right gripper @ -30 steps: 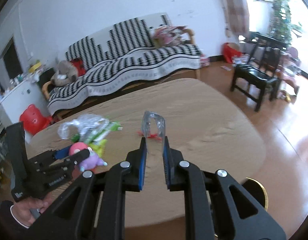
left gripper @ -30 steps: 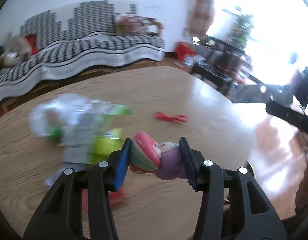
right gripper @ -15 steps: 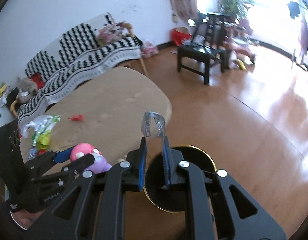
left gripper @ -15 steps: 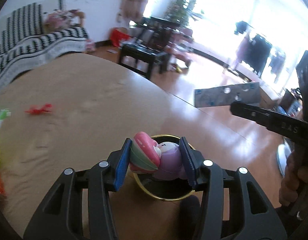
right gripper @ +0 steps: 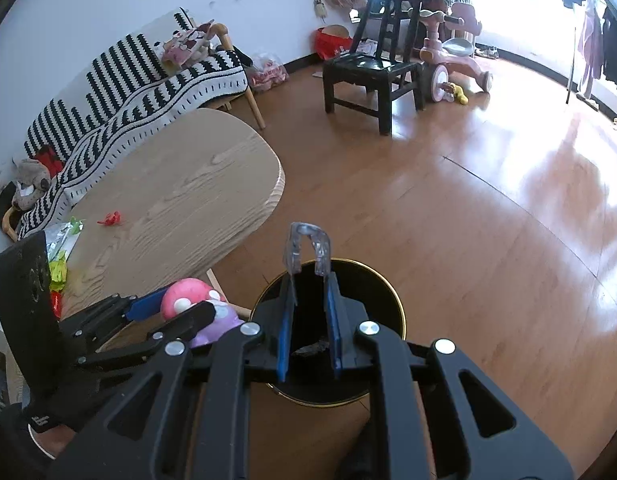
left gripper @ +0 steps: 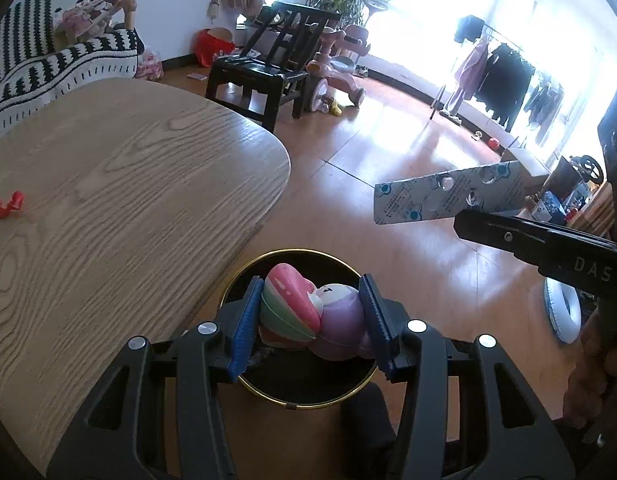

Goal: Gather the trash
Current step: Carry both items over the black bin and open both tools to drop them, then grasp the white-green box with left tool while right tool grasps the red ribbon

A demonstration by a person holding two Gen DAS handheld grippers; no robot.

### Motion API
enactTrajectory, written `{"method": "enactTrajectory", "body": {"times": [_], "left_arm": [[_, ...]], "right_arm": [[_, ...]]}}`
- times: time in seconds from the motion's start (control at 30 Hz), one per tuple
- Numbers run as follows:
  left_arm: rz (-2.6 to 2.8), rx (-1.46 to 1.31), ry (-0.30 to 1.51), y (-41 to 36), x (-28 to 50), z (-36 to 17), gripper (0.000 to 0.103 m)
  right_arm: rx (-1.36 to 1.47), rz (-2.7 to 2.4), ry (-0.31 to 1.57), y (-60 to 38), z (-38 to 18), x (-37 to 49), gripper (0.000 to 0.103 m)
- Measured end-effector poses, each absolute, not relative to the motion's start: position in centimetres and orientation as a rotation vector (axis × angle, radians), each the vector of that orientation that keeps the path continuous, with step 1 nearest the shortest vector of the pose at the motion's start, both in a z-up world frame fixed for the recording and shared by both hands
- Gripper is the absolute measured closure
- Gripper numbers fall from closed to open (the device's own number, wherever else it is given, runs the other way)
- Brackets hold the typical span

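Left gripper (left gripper: 313,320) is closed on a pink-and-purple toy (left gripper: 308,316), jaws clamped against its two sides; the toy is held directly above the black, gold-rimmed bin (left gripper: 350,394) standing on the wooden floor (right gripper: 488,208) just off the table's near right corner. Right gripper (right gripper: 310,316) is held over the same bin (right gripper: 392,296), jaws narrow and pinching a folded blister pack (right gripper: 307,249), seen side-on as a foil strip (left gripper: 448,196) in the left view. A red scrap (right gripper: 109,218) and green wrappers (right gripper: 62,248) are left on the table (right gripper: 180,196) toward its far left edge
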State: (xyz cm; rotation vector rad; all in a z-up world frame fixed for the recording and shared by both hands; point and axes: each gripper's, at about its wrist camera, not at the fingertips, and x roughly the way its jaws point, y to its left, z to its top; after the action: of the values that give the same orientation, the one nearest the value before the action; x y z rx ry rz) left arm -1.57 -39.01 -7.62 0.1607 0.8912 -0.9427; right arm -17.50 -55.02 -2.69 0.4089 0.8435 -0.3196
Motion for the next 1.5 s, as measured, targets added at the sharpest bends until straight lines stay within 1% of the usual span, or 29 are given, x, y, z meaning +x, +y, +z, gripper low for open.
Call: {"method": "enactTrajectory", "body": {"times": [0.07, 0.13, 0.17, 0.23, 0.27, 0.3, 0.33, 0.37, 0.53, 0.67, 0.83, 0.97, 1.2, 1.5], "left_arm": [[-0.948, 0.161, 0.898, -39.4, -1.5, -8.0, 0.055], [-0.952, 0.162, 0.905, -39.5, -1.4, -8.3, 0.053], [-0.953, 0.163, 0.907, -39.6, -1.5, -8.4, 0.051], [-0.941, 0.169, 0.912, -39.8, -1.4, -8.8, 0.049], [-0.937, 0.170, 0.914, -39.9, -1.3, -8.9, 0.047], [-0.934, 0.168, 0.917, -39.9, -1.3, -9.1, 0.046], [-0.935, 0.164, 0.919, -39.9, -1.3, -9.1, 0.039], [-0.934, 0.159, 0.919, -39.8, -1.3, -9.1, 0.029], [-0.953, 0.142, 0.902, -39.5, -1.7, -8.4, 0.016], [-0.957, 0.140, 0.896, -39.1, -1.9, -8.1, 0.015], [-0.954, 0.137, 0.878, -37.5, -1.8, -6.7, 0.013], [-0.919, 0.119, 0.848, -34.4, -1.3, -4.8, 0.012], [-0.801, 0.078, 0.808, -26.6, 0.6, -1.8, 0.011], [-0.586, 0.064, 0.757, -13.2, 3.0, 0.4, 0.011]], "right_arm": [[0.407, -0.319, 0.849, -55.0, -2.8, -17.3, 0.087], [0.413, -0.314, 0.858, -55.1, -3.0, -17.0, 0.083], [0.413, -0.317, 0.863, -55.0, -3.1, -16.9, 0.080], [0.413, -0.323, 0.874, -55.2, -3.4, -16.7, 0.065], [0.414, -0.326, 0.876, -55.3, -3.4, -16.7, 0.045], [0.413, -0.333, 0.872, -55.4, -3.4, -16.7, 0.037], [0.411, -0.338, 0.865, -55.4, -3.3, -16.8, 0.037], [0.409, -0.339, 0.864, -55.4, -3.3, -16.8, 0.037], [0.421, -0.339, 0.857, -55.4, -3.0, -16.7, 0.036], [0.422, -0.344, 0.829, -55.3, -2.5, -16.8, 0.028], [0.427, -0.324, 0.816, -54.5, -1.7, -16.1, 0.028], [0.400, -0.282, 0.807, -52.5, -0.6, -14.5, 0.026], [0.390, -0.167, 0.797, -47.5, 1.4, -10.4, 0.023], [0.396, 0.048, 0.806, -37.0, 3.0, -3.1, 0.023]]}}
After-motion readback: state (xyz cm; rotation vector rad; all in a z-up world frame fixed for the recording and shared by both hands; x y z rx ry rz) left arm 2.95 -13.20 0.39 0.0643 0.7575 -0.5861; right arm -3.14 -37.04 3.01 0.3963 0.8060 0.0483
